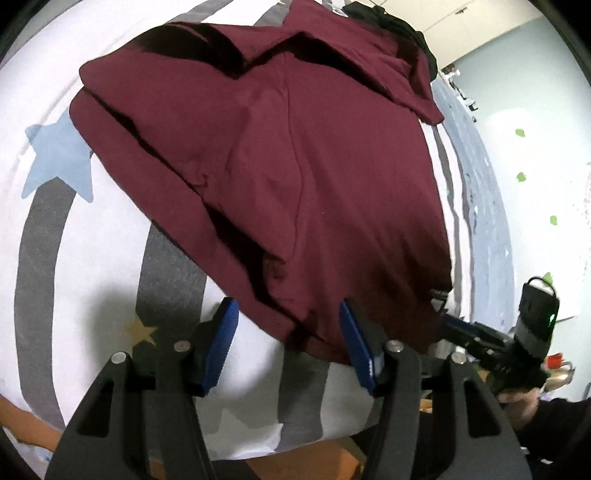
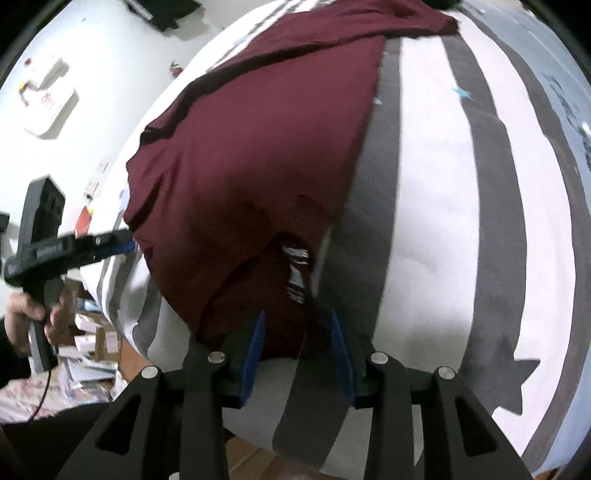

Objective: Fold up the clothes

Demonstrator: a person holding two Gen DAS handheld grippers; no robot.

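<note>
A maroon shirt [image 1: 295,166] lies folded in layers on a white bedsheet [image 1: 110,258] with grey stripes and stars. My left gripper [image 1: 288,314] is open, its blue pads either side of the shirt's near edge. In the right wrist view the same shirt [image 2: 258,147] shows its collar with a striped label [image 2: 295,273] facing me. My right gripper [image 2: 297,325] is open just in front of the collar, nothing held. The right gripper shows in the left wrist view [image 1: 480,332] at the shirt's right corner. The left gripper shows in the right wrist view [image 2: 110,247] at the shirt's left edge.
The bed's near edge drops to a wooden floor [image 1: 314,458]. Boxes and papers [image 2: 92,354] clutter the floor at left. A dark garment [image 1: 399,26] lies at the shirt's far end. A blue-grey wall [image 1: 517,147] rises on the right.
</note>
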